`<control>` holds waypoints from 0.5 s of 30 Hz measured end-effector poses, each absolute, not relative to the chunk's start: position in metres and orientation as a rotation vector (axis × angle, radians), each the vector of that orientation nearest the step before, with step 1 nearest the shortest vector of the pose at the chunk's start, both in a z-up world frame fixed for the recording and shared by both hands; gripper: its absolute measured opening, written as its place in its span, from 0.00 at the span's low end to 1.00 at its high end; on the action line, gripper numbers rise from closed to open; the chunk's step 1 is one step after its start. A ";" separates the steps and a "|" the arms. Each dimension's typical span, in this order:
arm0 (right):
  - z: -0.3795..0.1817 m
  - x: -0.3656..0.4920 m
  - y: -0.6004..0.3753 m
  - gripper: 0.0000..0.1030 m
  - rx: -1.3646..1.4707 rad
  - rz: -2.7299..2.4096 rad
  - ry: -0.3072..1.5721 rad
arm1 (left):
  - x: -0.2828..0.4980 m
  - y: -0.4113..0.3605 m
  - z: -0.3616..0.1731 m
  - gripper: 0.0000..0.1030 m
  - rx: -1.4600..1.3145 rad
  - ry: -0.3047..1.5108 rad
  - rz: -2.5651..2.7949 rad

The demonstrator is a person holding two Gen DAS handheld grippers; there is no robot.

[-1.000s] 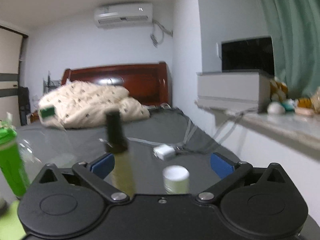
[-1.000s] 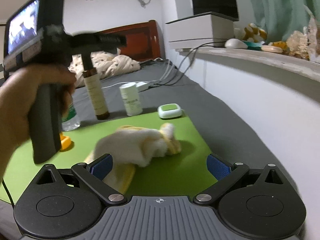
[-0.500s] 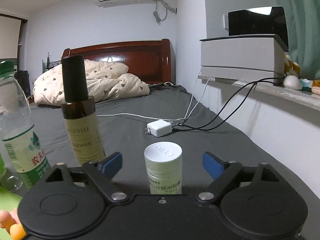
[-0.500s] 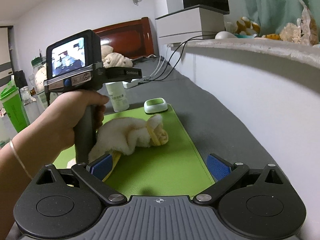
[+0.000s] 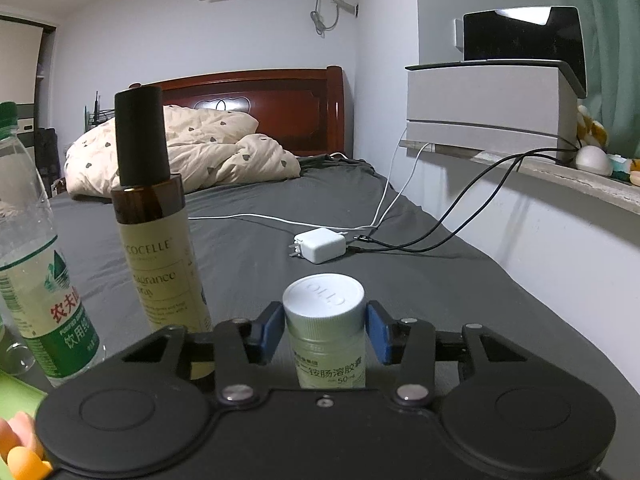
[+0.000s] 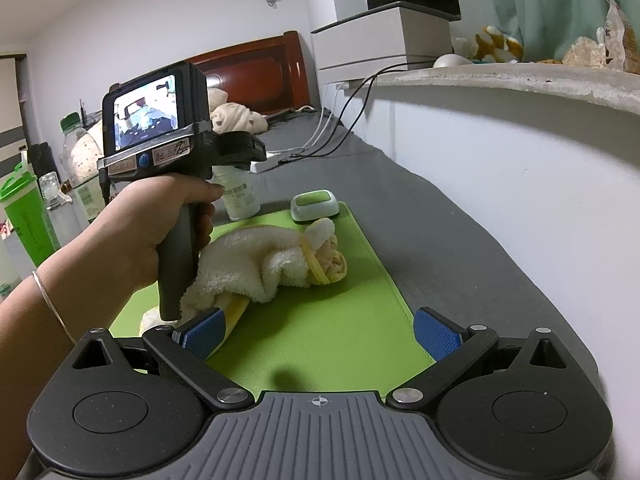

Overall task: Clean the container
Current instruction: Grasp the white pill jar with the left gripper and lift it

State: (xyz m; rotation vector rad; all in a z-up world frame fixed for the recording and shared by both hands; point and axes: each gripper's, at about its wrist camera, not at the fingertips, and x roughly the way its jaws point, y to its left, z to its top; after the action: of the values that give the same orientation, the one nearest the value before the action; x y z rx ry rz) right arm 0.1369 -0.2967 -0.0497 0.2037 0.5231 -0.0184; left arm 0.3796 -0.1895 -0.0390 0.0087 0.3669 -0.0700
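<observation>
Closing the jaws of the left gripper (image 5: 322, 328) on the white-capped bottle (image 5: 326, 332), with the blue pads (image 5: 267, 330) sitting right against the two sides of its ribbed cap. Gripping that bottle where it is standing upright on the grey bed sheet (image 5: 420, 280), just past the far edge of the green mat (image 6: 340, 340) and to the left of a small green-and-white box (image 6: 314, 205). Grasping the left gripper's handle in the left hand (image 6: 152, 220), seen from the right wrist view, with the bottle partly hidden behind it.

Holding the right gripper (image 6: 320, 332) low over the near end of the mat, jaws spread wide and clasping nothing. Pointing it towards the cream towel (image 6: 272, 264) lying bunched on the mat, the towel's near end reaching just beside the left pad.

Showing, in the left wrist view, an amber bottle with a black cap (image 5: 156, 232) and a clear water bottle (image 5: 36, 280) standing to the left of the gripped one, and a white charger (image 5: 320, 246) lying further back on the sheet.
</observation>
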 end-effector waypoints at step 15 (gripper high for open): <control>-0.023 0.121 -0.285 0.98 0.189 -0.020 0.474 | 0.299 -0.145 0.025 0.42 0.015 0.262 -0.129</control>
State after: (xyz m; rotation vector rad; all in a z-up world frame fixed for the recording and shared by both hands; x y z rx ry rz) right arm 0.1206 -0.2852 -0.0228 0.1886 0.4744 -0.0196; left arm 0.2994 -0.1453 0.0250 0.0148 0.2623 -0.1287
